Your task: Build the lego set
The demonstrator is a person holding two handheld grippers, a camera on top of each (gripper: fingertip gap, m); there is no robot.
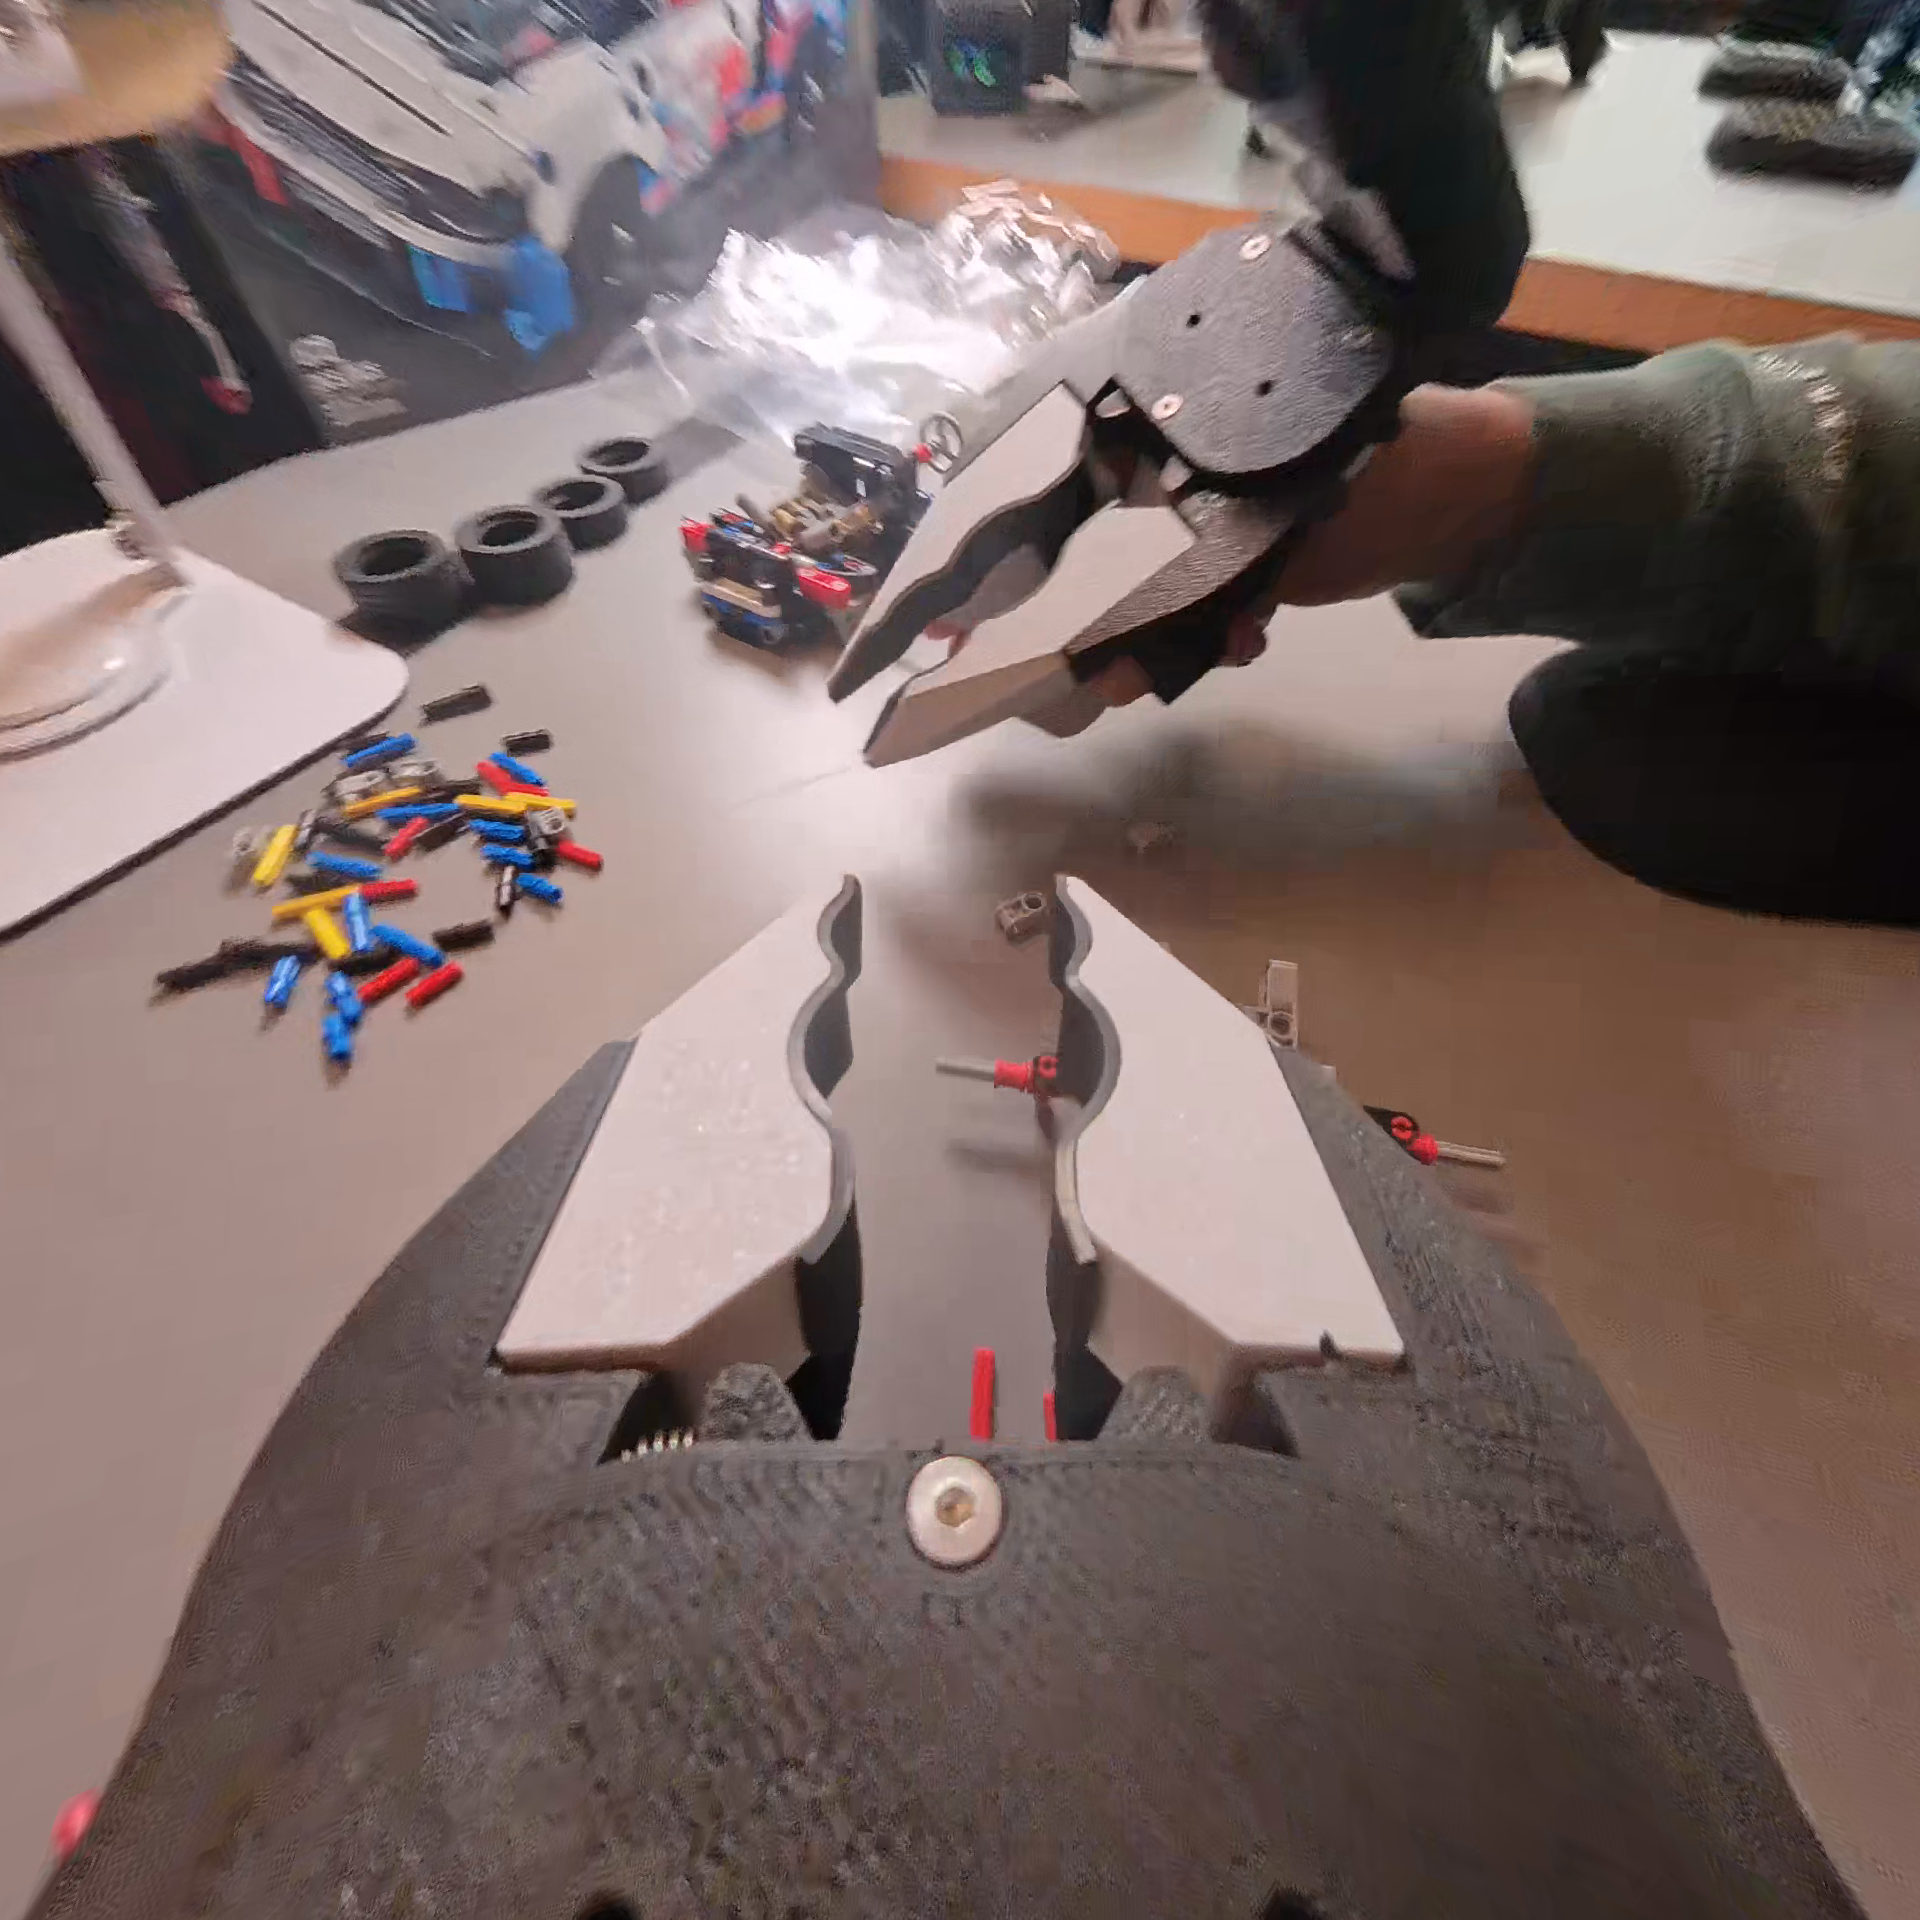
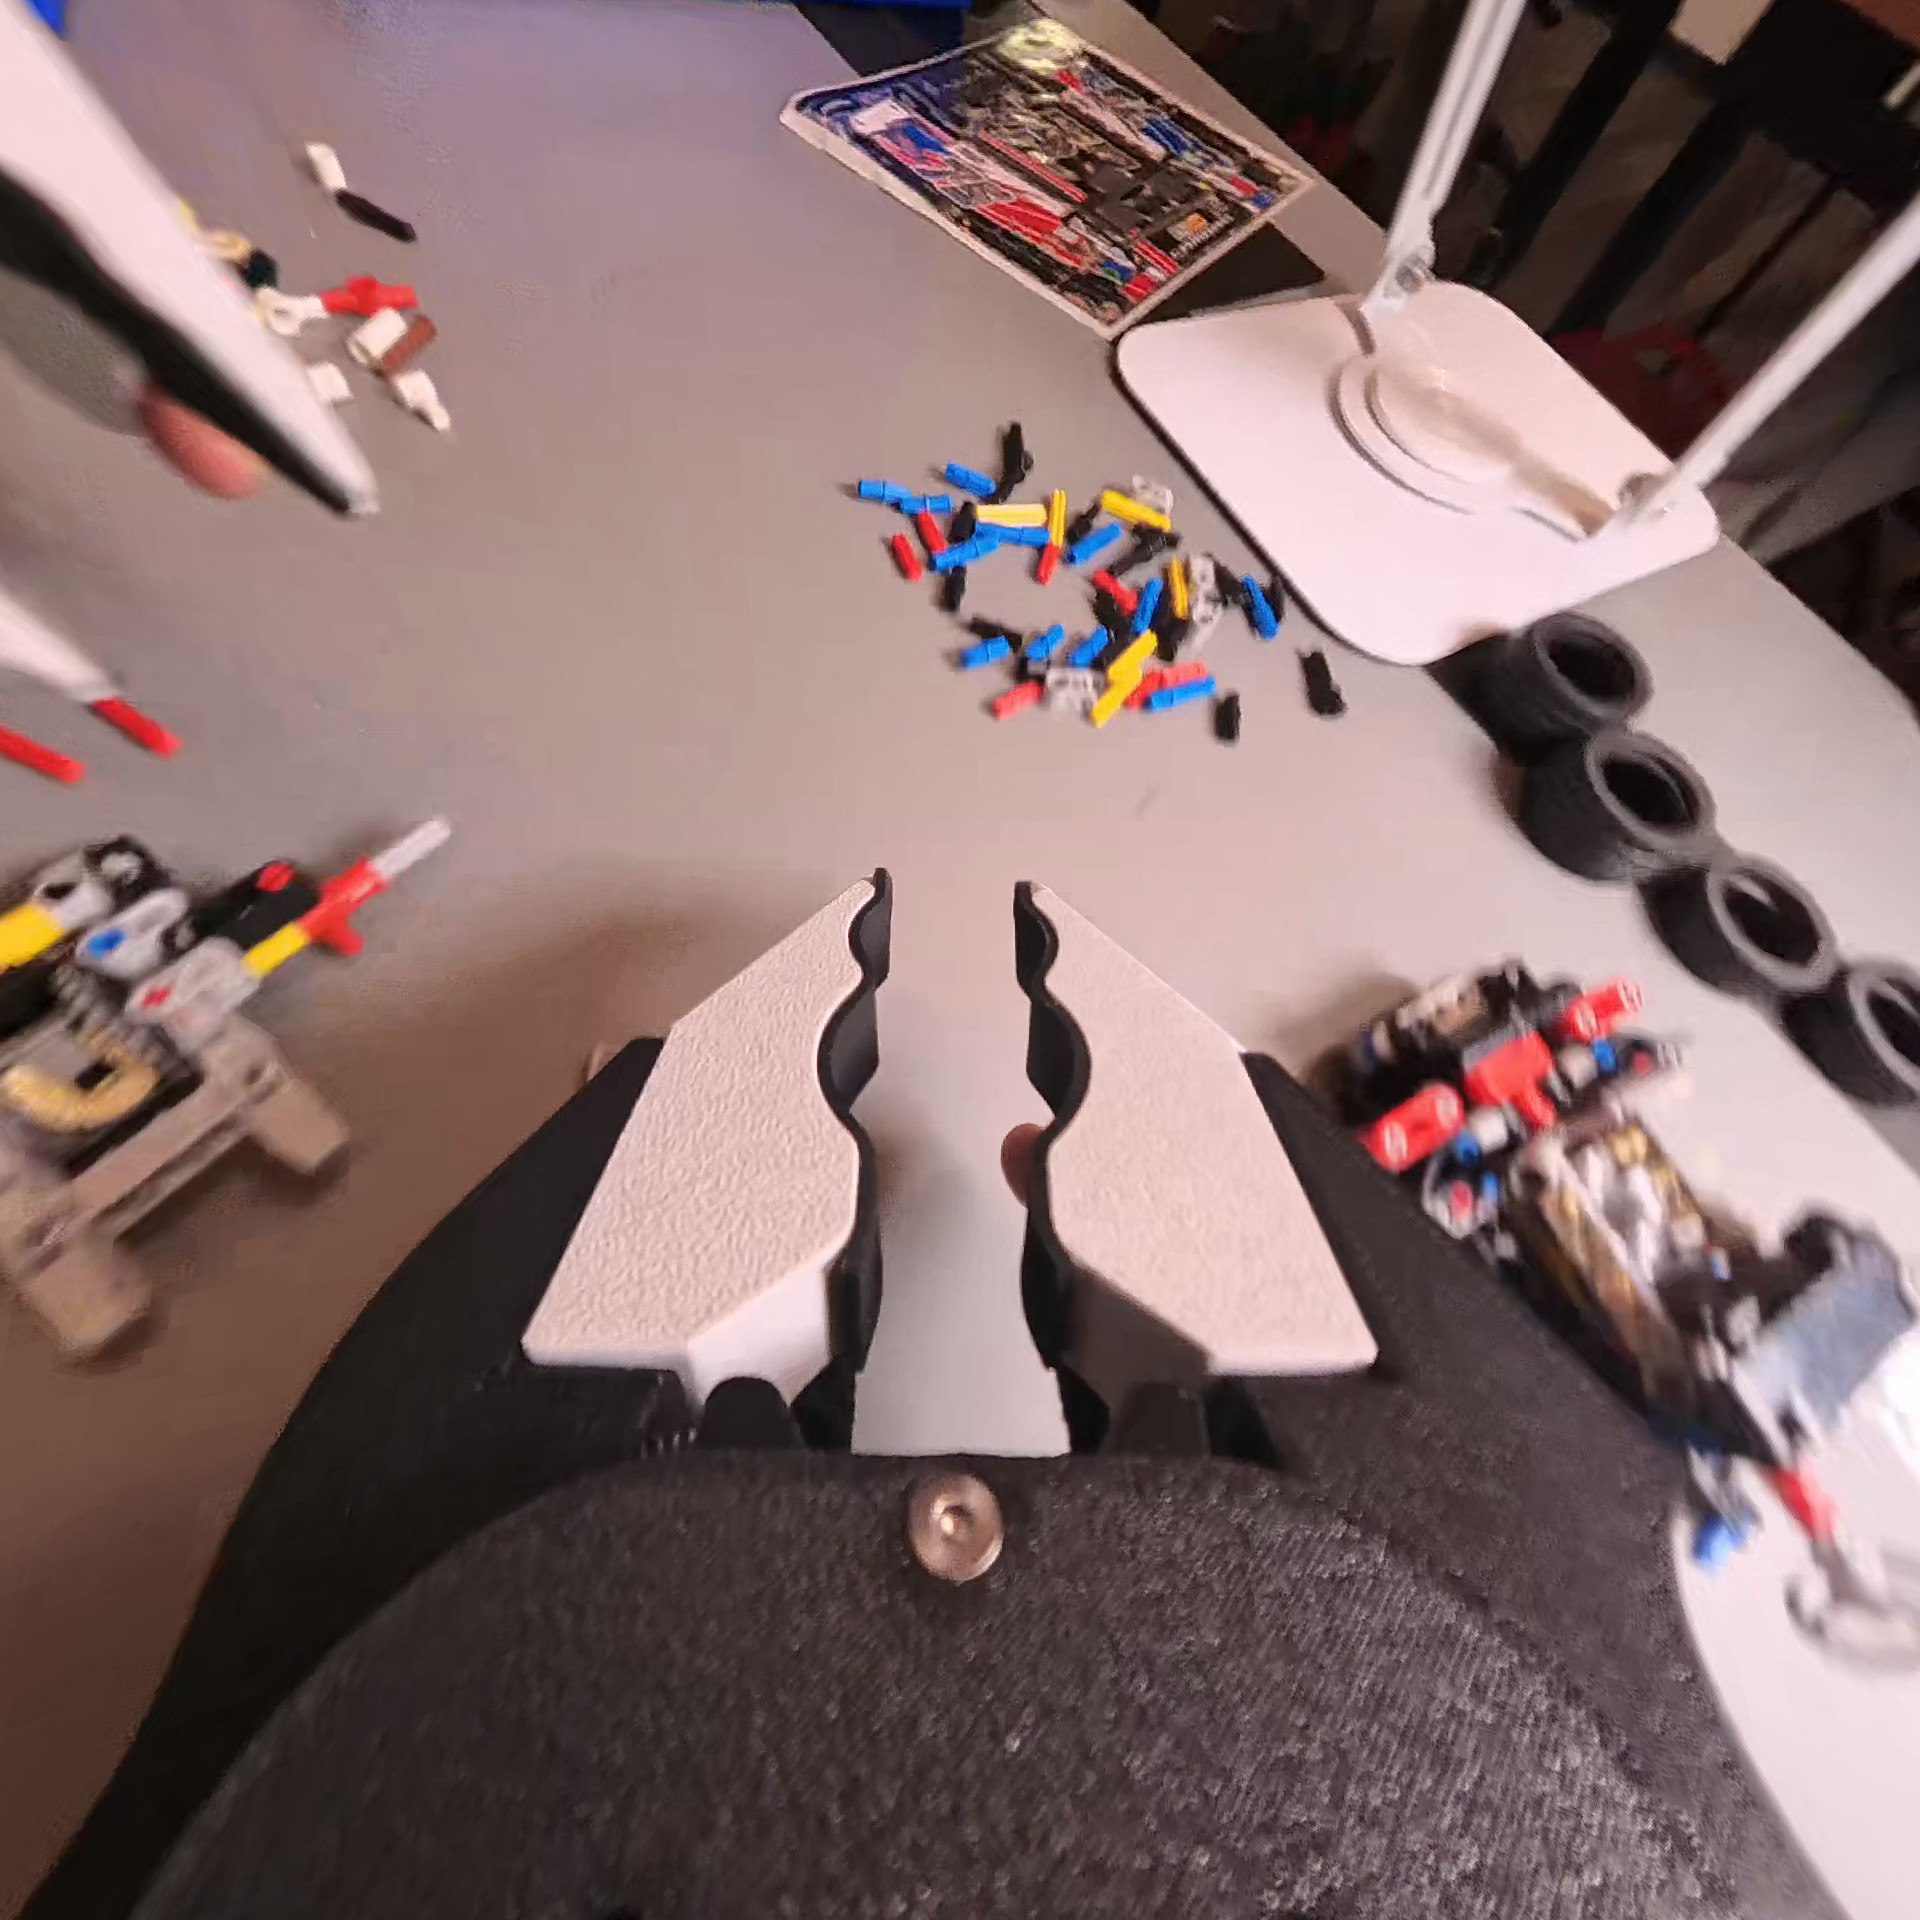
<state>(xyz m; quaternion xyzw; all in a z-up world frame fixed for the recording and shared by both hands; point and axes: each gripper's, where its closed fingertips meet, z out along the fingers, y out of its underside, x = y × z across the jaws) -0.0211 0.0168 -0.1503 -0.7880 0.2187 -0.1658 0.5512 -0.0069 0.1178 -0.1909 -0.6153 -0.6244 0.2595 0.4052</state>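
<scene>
Both claws hang released over the grey table [image 2: 644, 644], holding nothing: the left gripper [image 1: 956, 894] above a red-tipped axle [image 1: 1003, 1072], the right gripper [image 2: 951, 894] over bare table; the loose pins [image 2: 1091, 592] lie in a heap beside the white lamp base [image 2: 1299, 488]. Four tyres [image 2: 1662, 821] stand in a row near the half-built chassis [image 2: 1558, 1164]; a second assembly [image 2: 135, 1018], perhaps a gearbox, sits blurred at the left edge.

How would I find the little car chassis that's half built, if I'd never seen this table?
Start at the white lamp base and follow the row of four black tyres away from it. Beside the row's far end sits the chassis: one dense clump of black, red and blue parts, unlike the loose scattered pins.
</scene>
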